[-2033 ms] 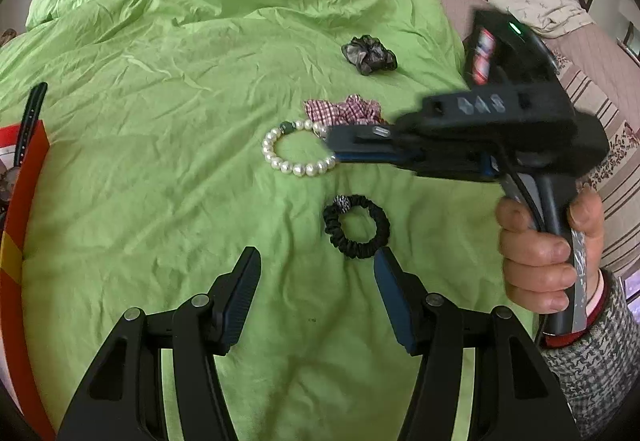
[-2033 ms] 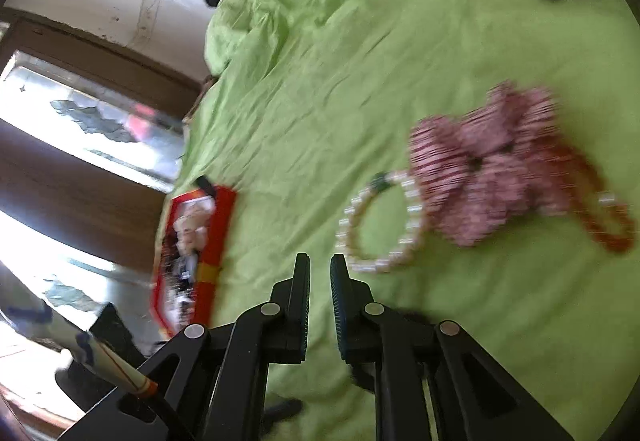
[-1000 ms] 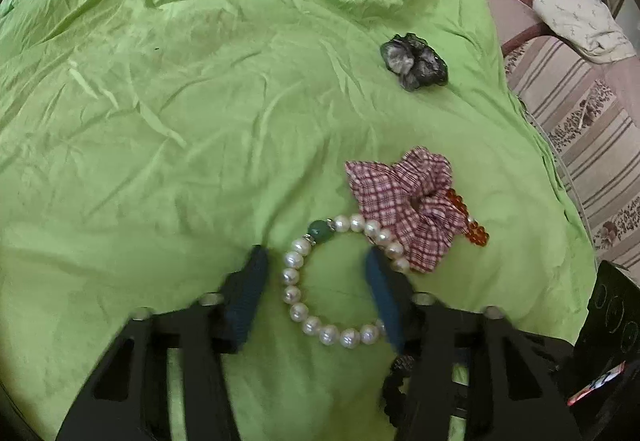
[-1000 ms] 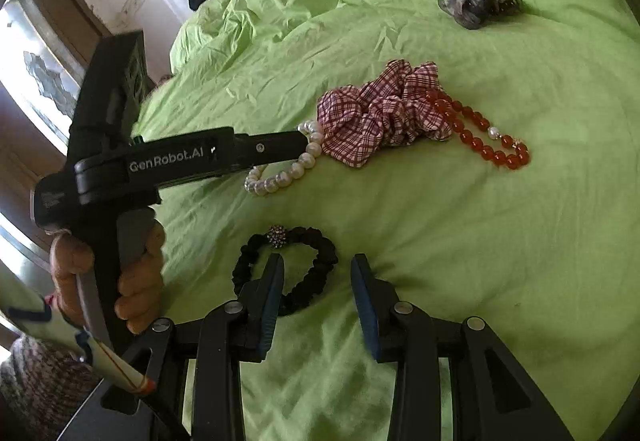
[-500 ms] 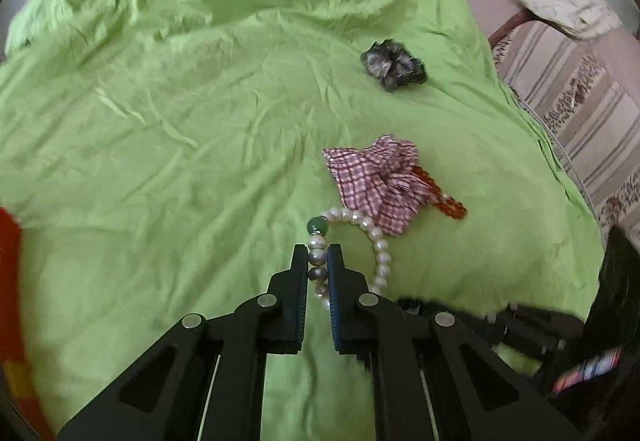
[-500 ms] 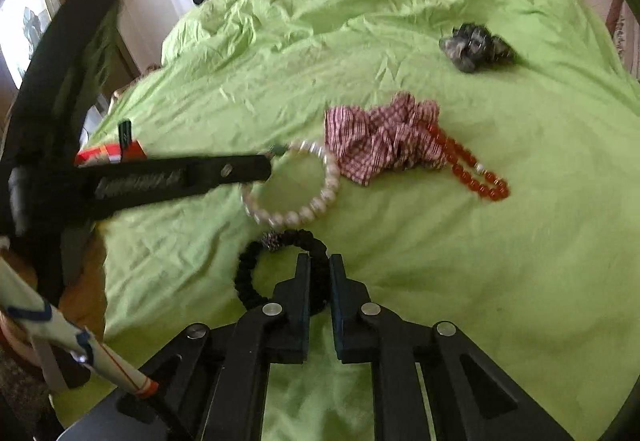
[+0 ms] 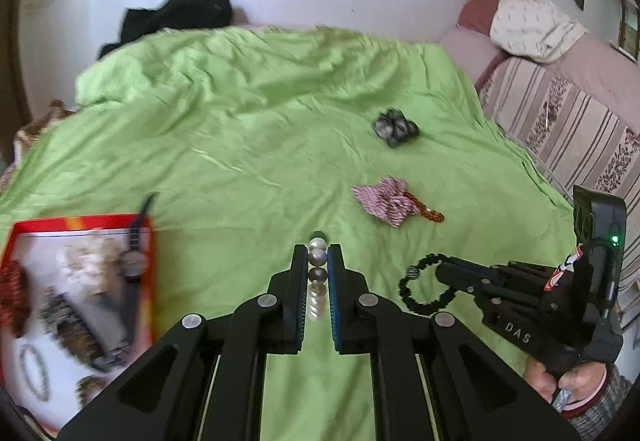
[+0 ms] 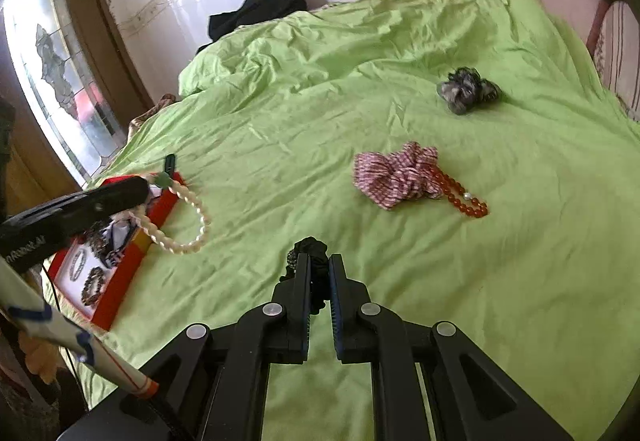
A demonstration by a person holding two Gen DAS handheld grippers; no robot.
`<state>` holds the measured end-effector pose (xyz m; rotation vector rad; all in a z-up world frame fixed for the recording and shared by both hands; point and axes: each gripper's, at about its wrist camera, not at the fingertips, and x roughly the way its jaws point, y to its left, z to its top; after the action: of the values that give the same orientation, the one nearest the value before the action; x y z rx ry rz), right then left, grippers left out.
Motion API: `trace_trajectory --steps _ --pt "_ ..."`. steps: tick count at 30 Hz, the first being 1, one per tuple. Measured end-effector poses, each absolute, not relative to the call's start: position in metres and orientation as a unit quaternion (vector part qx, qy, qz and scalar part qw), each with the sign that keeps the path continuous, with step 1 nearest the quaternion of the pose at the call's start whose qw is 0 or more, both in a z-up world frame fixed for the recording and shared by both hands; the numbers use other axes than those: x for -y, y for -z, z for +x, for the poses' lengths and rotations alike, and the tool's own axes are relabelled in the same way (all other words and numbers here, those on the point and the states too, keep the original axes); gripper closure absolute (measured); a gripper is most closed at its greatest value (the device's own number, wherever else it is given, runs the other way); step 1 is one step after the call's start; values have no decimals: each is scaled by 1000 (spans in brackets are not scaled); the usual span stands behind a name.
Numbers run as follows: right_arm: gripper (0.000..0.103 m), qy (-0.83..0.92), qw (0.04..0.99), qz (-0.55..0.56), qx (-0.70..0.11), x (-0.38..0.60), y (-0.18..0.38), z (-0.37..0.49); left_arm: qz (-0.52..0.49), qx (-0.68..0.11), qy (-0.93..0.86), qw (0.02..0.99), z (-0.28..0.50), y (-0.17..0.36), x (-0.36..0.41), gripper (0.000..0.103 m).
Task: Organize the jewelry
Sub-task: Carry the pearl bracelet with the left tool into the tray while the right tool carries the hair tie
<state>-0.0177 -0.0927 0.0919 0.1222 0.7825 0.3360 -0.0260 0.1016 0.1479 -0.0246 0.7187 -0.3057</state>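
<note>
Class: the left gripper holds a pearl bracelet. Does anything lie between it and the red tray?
Nothing visible: only bare green sheet separates the pearl bracelet, in the left gripper, from the red tray.

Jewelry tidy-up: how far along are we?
Done: the red tray already holds a watch and several bracelets. In hand: left gripper is shut on the pearl bracelet, right gripper on the black scrunchie; neither is in the tray yet. Left: plaid scrunchie, red bead bracelet and grey scrunchie lie on the green sheet.
</note>
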Motion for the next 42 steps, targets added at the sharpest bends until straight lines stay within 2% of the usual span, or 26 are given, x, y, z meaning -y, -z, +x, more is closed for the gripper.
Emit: trace_trajectory --steps 18,42 --pt "94 -231 900 -16 -370 -10 -130 -48 -93 -298 22 950 -96 -178 -261 94" --pt "93 -340 846 -55 -407 -160 -112 -47 -165 -336 -33 927 -82 -131 -352 94"
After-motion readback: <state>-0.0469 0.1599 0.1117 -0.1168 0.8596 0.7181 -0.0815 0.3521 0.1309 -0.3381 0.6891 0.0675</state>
